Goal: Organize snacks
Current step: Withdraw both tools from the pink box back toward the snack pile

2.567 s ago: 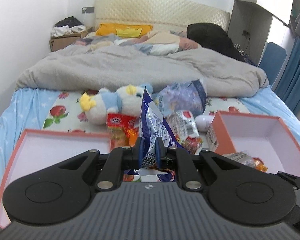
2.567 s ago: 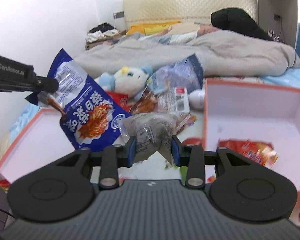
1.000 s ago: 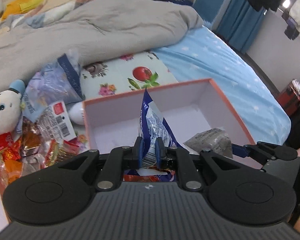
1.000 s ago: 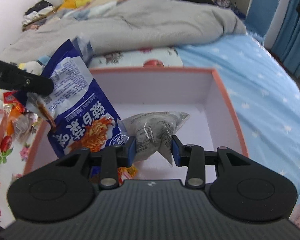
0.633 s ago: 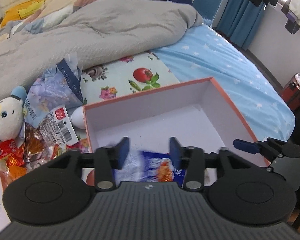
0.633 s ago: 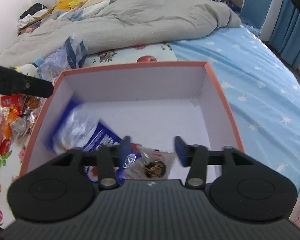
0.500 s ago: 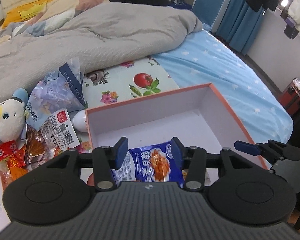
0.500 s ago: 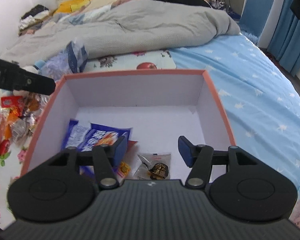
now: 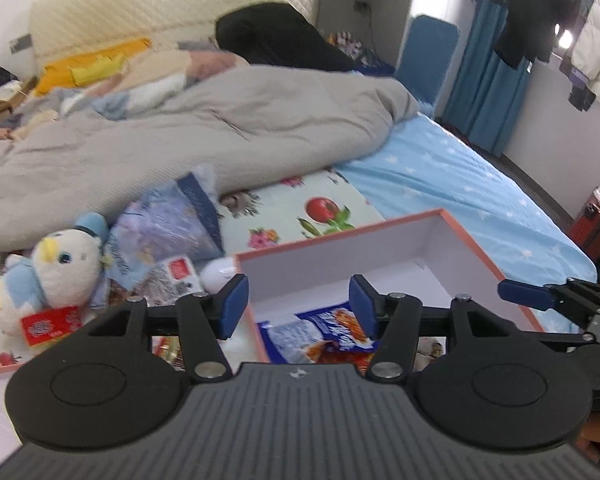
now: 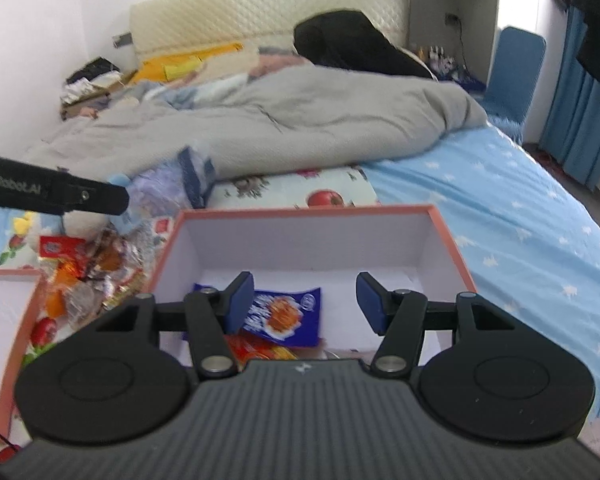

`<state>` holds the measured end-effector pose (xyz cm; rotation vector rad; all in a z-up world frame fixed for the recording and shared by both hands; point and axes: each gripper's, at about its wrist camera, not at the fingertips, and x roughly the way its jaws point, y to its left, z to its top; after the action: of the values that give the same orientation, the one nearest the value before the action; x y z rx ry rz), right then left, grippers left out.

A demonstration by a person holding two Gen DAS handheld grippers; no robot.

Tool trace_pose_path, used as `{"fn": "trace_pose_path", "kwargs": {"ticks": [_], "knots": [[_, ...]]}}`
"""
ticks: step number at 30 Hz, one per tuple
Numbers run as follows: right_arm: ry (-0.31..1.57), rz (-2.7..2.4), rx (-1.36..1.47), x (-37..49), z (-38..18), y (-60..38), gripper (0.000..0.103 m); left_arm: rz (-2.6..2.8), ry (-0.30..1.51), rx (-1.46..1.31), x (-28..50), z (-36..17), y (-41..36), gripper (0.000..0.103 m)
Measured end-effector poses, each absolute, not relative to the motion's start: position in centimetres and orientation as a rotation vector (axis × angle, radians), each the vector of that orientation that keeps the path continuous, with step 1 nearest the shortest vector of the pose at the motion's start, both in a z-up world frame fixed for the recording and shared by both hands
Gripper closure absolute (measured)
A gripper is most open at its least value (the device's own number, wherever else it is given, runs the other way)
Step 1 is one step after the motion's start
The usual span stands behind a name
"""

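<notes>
Both tongs, left (image 9: 296, 306) and right (image 10: 306, 302), apart and empty, left just opened; blue foil snack packet (image 10: 278, 312) lies in orange-rimmed white cardboard box (image 10: 452, 240). Next: grab from loose wrapper pile (image 10: 100, 268).

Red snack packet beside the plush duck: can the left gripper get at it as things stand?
Probably yes. The left gripper has open, empty jaws, and the red snack packet lies uncovered beside the plush duck, with nothing in between.

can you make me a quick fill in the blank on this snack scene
1. The blue snack bag lies inside the ____.
2. Both grippers, left and right, have their jaws ____.
3. The plush toy lies ____ the box.
4. The grey blanket lies on the ____.

Missing words: box; open; outside; bed
</notes>
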<state>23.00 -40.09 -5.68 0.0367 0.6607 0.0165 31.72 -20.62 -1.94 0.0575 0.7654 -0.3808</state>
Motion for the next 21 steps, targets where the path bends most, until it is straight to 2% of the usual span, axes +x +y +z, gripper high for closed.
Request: {"fn": "trace_pose_path", "kwargs": {"ticks": [5,12,16,21], "knots": [[0.6,0.047,0.046,21.7,-4.6,-38.5,0.044,-0.371,0.691,0.033,29.5,-0.9,-18.1,0.031],[0.555,0.095,0.05,20.2,-4.0,-36.1,0.044,-0.356,0.627,0.038,26.3,-0.3,-15.5,0.023],[0.53,0.116,0.054,19.1,-3.9,-34.9,0.044,-0.328,0.596,0.039,24.6,-0.5,-14.0,0.01],[0.496,0.128,0.055,17.4,-3.9,-33.5,0.044,-0.29,0.587,0.018,23.1,-0.9,-11.7,0.008]]}}
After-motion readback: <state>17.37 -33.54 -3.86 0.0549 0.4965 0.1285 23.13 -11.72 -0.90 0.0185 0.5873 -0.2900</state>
